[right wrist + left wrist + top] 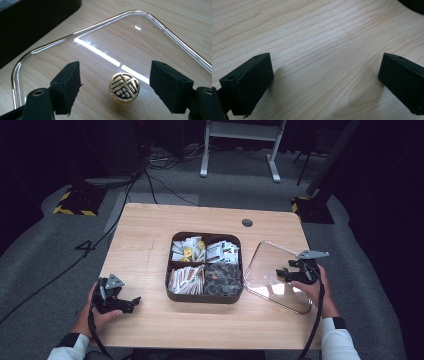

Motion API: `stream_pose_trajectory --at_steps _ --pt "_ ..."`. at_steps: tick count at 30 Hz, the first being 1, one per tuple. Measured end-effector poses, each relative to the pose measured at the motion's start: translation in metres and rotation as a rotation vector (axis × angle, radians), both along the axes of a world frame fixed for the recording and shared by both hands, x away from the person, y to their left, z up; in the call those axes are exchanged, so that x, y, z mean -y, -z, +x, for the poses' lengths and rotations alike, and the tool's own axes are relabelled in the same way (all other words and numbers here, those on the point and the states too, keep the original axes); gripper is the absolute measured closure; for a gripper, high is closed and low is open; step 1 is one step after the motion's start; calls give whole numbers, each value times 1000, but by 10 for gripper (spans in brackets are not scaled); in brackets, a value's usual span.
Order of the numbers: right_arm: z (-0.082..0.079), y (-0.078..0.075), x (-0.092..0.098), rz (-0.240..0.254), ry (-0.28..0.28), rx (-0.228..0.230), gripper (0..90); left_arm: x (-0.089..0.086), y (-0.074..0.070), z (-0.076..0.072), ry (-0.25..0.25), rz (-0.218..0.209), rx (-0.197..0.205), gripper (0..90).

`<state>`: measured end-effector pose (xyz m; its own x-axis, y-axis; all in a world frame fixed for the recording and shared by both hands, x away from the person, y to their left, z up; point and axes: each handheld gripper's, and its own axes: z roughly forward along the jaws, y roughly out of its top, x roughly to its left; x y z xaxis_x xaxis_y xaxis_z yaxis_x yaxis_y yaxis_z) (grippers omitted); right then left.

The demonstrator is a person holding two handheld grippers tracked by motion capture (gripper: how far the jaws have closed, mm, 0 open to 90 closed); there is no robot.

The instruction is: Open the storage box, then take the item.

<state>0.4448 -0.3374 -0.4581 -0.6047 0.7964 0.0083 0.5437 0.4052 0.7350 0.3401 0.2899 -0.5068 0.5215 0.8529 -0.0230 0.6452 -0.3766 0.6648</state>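
High view: divided box (204, 296) sits beside clear lid (272, 276).

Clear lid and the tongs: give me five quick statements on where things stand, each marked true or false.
1. The clear lid lies flat on the table, to the right of the brown box. True.
2. The right tongs are clamped on the gold knob. False: the jaws stand apart on either side of the knob, clear of it.
3. The box has four compartments, all holding packets. True.
4. The left tongs hold a packet. False: they are open over bare wood, with nothing between the jaws.
5. The lid sits on top of the box. False: the box is uncovered, and the lid rests beside it.
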Motion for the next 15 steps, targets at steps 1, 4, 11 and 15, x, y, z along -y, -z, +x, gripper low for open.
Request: stream_pose_trajectory --at_steps 1,4,11,15 --pt "0 0 0 0 0 0 261 0 0 0 0 0 0 2" --pt "-1 -6 -5 -1 -15 12 266 0 0 0 0 0 0 2" --pt "0 -18 -20 -16 -47 35 283 0 0 0 0 0 0 2" --pt "6 -26 -25 -7 -52 50 286 0 0 0 0 0 0 2"
